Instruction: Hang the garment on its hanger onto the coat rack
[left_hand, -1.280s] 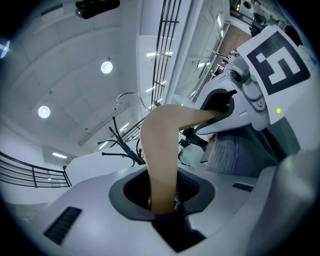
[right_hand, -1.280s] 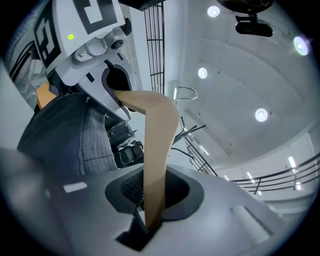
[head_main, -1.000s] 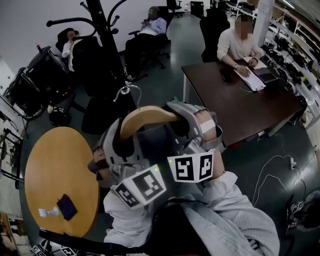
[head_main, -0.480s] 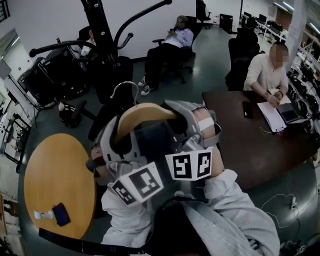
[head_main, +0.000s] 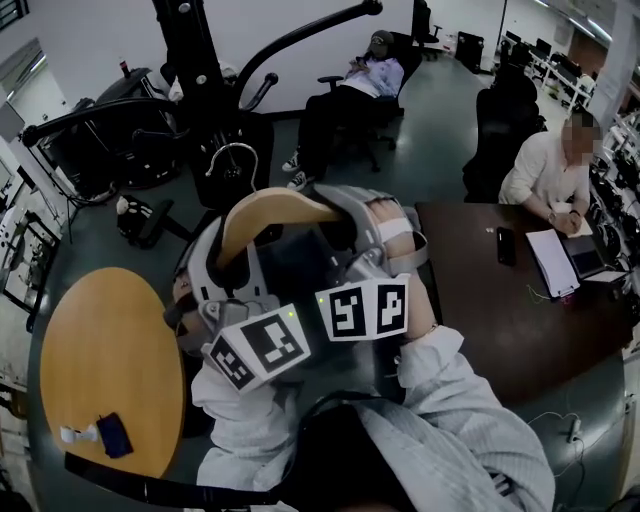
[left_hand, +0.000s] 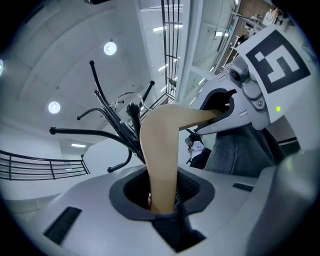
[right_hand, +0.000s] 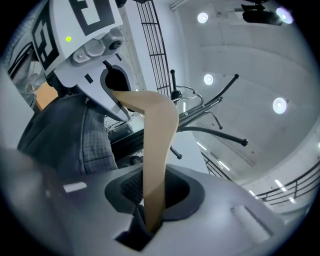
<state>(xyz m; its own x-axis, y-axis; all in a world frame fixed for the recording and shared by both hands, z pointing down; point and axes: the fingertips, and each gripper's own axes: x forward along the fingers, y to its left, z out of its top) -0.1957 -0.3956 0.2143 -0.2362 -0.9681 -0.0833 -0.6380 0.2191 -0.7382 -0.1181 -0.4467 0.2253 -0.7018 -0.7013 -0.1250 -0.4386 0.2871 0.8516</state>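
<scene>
A light wooden hanger (head_main: 268, 208) with a metal hook (head_main: 235, 160) carries a dark grey garment (head_main: 300, 262). My left gripper (head_main: 205, 285) is shut on the hanger's left arm (left_hand: 160, 150), and my right gripper (head_main: 385, 240) is shut on its right arm (right_hand: 157, 150). In the left gripper view the pads close on the wood at the left gripper (left_hand: 162, 197); the right gripper (right_hand: 152, 200) clamps it the same way. The black coat rack (head_main: 195, 60) stands just beyond the hook, its curved arms (left_hand: 115, 125) spreading overhead. The hook hangs free, close below those arms.
A round wooden table (head_main: 100, 360) at lower left holds a small dark pouch (head_main: 112, 435). A dark desk (head_main: 500, 310) at right has a seated person (head_main: 550, 175) and papers. Office chairs and another seated person (head_main: 355, 90) are behind the rack.
Both grippers have carried the hanger and garment closer to the coat rack. The rack's pole and arms now loom larger, and the hook sits nearer to them.
</scene>
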